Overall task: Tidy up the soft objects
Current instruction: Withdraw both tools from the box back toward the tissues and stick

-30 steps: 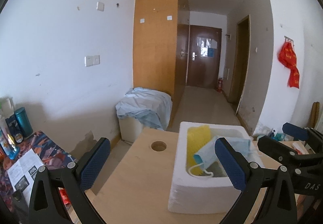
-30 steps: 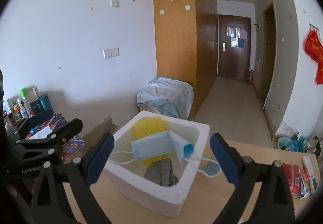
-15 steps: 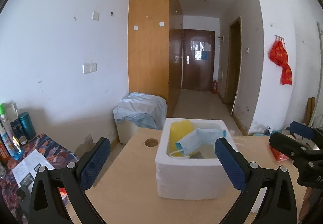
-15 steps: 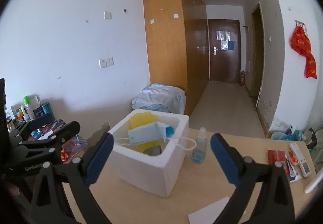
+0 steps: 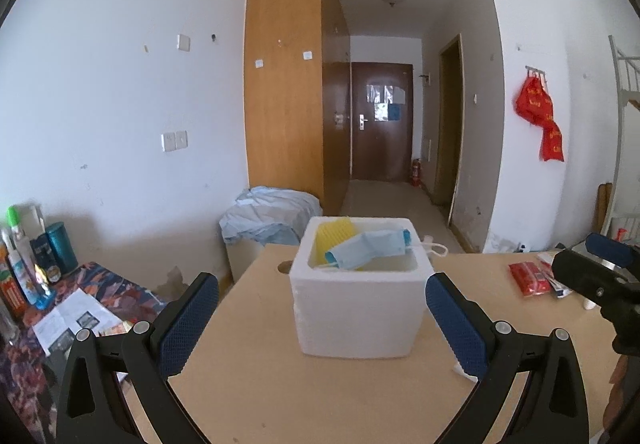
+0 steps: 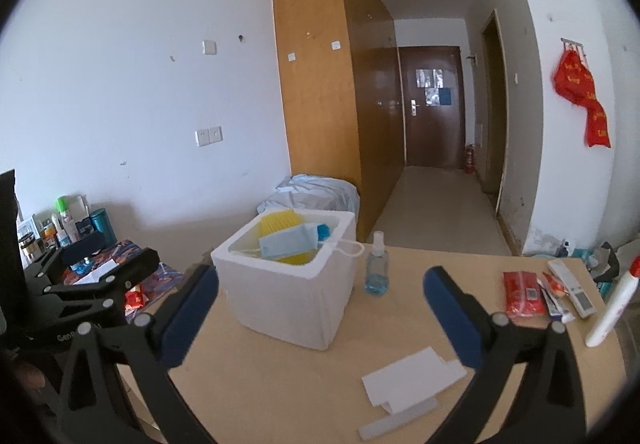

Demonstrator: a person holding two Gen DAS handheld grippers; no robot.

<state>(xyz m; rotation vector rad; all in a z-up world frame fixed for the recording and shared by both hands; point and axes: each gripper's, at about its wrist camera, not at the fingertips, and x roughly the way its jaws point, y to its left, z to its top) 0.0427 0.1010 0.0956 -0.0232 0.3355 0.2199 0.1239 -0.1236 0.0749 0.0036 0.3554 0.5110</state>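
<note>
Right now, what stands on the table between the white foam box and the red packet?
In the right wrist view, a small spray bottle of blue liquid stands beside the foam box; bare tabletop runs on to the red packet.

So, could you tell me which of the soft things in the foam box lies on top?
The blue face mask: it drapes across the yellow sponge, which stands behind it.

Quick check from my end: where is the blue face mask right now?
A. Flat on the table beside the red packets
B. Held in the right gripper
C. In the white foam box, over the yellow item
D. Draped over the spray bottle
C: the blue face mask lies in the white foam box across the yellow item; both grippers are open and hold nothing.
</note>
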